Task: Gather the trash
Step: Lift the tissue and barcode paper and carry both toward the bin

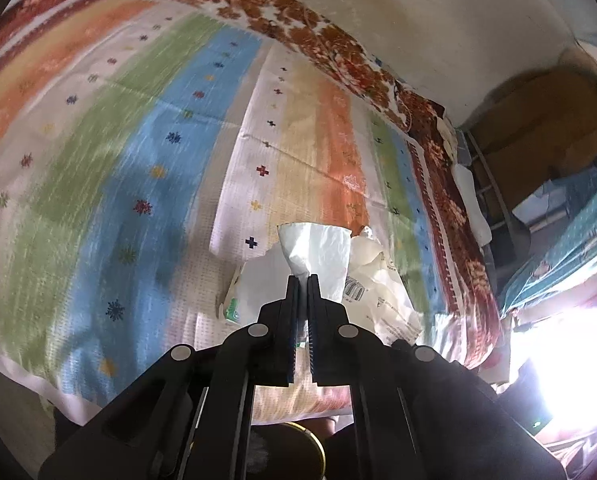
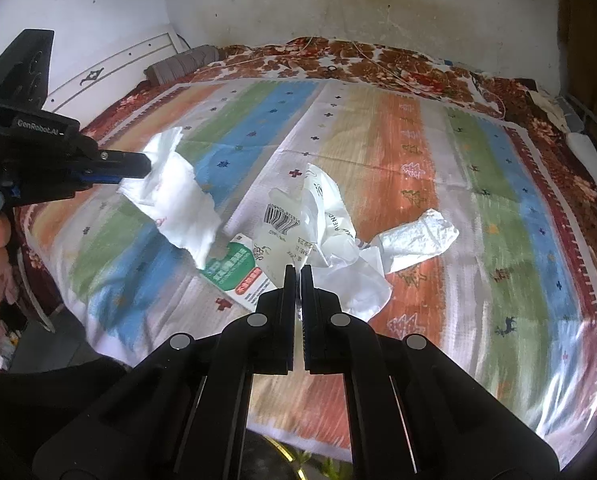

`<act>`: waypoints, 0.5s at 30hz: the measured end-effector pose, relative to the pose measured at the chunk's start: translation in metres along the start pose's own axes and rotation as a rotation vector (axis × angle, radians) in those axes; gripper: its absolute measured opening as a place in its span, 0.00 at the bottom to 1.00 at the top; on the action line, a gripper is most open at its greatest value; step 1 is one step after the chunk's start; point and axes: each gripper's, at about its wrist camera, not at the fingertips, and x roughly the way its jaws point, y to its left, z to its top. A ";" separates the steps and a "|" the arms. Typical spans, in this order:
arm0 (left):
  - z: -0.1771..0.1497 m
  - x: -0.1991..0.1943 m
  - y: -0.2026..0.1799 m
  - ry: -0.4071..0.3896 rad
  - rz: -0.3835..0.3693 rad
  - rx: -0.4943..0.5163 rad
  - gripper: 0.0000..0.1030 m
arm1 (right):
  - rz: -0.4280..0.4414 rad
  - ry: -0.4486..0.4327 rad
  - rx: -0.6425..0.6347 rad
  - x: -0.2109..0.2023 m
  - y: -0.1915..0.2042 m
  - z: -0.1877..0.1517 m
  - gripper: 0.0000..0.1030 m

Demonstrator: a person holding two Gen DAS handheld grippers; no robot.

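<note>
Trash on the striped bedspread (image 2: 438, 152): left gripper (image 2: 148, 168), at frame left, clamps a white tissue (image 2: 178, 200) (lifted clear), while right gripper (image 2: 297, 270) pinches the printed plastic bag (image 2: 318, 216) at frame centre.

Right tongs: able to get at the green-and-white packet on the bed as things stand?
Probably not yet. The right tongs are shut, seemingly pinching the printed plastic bag, which overlaps the green-and-white packet; the tissue held by the left tongs hangs over its other end.
</note>
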 end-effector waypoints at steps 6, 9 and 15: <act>-0.009 -0.013 -0.019 -0.024 0.015 0.081 0.04 | 0.001 -0.015 -0.014 -0.021 0.007 -0.005 0.02; -0.016 -0.024 -0.030 -0.044 0.022 0.125 0.04 | 0.016 -0.021 -0.003 -0.035 0.008 -0.006 0.02; -0.033 -0.043 -0.045 -0.067 -0.014 0.162 0.04 | 0.040 -0.041 0.018 -0.064 0.009 -0.013 0.02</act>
